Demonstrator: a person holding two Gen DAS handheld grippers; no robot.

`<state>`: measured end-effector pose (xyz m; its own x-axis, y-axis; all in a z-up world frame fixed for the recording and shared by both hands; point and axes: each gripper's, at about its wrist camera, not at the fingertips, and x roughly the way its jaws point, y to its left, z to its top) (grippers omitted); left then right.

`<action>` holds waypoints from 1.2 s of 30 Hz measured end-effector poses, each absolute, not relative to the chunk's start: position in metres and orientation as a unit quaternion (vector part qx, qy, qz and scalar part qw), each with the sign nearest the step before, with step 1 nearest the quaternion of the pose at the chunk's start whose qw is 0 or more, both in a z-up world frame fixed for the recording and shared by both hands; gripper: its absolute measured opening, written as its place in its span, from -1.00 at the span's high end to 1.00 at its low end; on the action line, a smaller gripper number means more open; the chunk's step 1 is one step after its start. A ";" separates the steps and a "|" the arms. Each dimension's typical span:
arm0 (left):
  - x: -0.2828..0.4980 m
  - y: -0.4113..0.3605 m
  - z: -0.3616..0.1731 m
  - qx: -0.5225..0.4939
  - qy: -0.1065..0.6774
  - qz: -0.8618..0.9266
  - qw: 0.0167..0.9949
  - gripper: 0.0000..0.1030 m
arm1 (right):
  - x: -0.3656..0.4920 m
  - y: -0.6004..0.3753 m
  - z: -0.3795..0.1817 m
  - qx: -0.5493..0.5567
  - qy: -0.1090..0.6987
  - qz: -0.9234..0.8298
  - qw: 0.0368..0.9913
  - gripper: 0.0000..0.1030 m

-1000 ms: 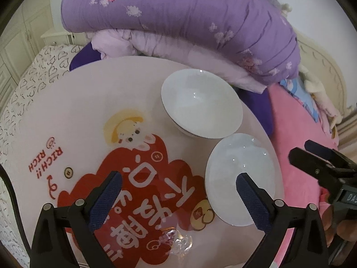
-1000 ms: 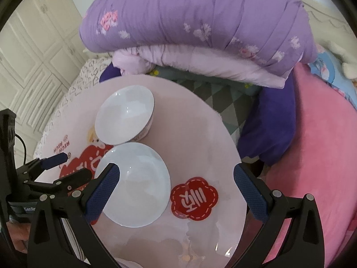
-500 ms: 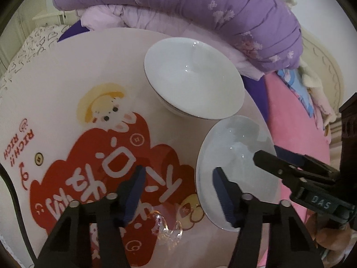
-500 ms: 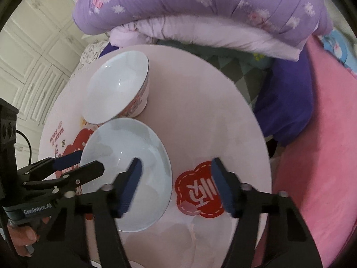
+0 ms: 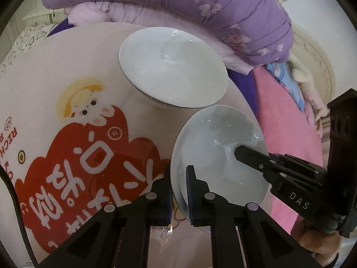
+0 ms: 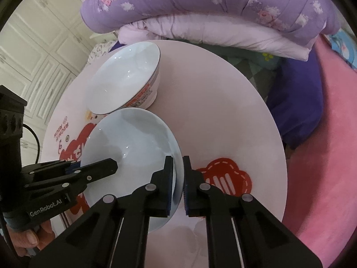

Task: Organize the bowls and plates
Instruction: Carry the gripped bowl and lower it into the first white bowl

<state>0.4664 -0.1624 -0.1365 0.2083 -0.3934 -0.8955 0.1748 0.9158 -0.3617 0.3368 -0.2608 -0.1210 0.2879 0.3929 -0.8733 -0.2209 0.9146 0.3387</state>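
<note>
Table (image 6: 223, 102) rim bare; claws (image 5: 179, 192) on plate (image 6: 133, 143) edges.

Table: round pink tabletop (image 6: 223, 102)
Bedding: folded purple floral quilt (image 6: 212, 2), pink blanket (image 6: 323, 156)
Wall: cream panelled wardrobe doors (image 6: 38, 51)

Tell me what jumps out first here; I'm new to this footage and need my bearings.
Two black tools pinch the same pale plate on a round pink table: the left tool on its left rim, the right tool on its right rim. Both have just closed on it. Behind the plate stands a white bowl, and purple bedding is heaped beyond the table.
</note>
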 end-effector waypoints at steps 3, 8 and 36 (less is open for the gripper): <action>0.460 -0.164 -0.133 -0.088 0.598 -0.184 0.775 0.87 | 0.333 -0.260 -0.119 0.076 0.562 0.190 0.801 0.85; 0.452 -0.164 -0.127 -0.089 0.595 -0.186 0.777 0.87 | 0.328 -0.261 -0.115 0.082 0.560 0.187 0.803 0.85; 0.314 -0.120 -0.015 -0.070 0.532 -0.240 0.809 0.87 | 0.200 -0.267 -0.030 0.072 0.486 0.185 0.851 0.84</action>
<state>0.3135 -0.1204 -0.0155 0.3197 -0.4627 -0.8269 0.3146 0.8750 -0.3681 0.1997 -0.2671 -0.0303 0.4592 0.3855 -0.8003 -0.2454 0.9209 0.3028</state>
